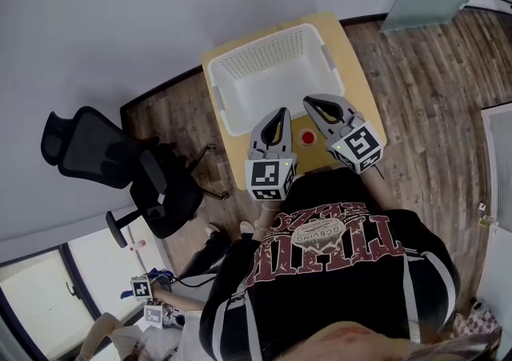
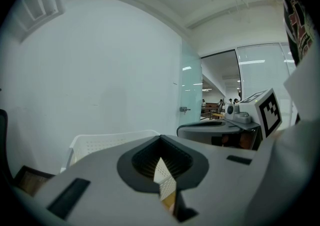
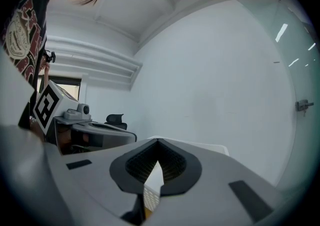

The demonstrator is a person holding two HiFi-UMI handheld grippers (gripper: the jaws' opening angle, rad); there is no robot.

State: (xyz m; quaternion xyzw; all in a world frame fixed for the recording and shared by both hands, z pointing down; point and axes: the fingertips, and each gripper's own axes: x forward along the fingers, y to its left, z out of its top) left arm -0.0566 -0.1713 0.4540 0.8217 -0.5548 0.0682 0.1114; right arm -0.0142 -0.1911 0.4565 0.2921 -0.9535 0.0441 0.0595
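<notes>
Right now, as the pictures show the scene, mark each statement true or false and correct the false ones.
1. The white basket stands on the wooden table. True.
2. The left gripper grips the red thing. False: its jaws are together on nothing, and the red thing lies on the table.
3. The black office chair stands at the table's right in the head view. False: it stands at the left.
4. The right gripper has its jaws together, with nothing between them. True.
</notes>
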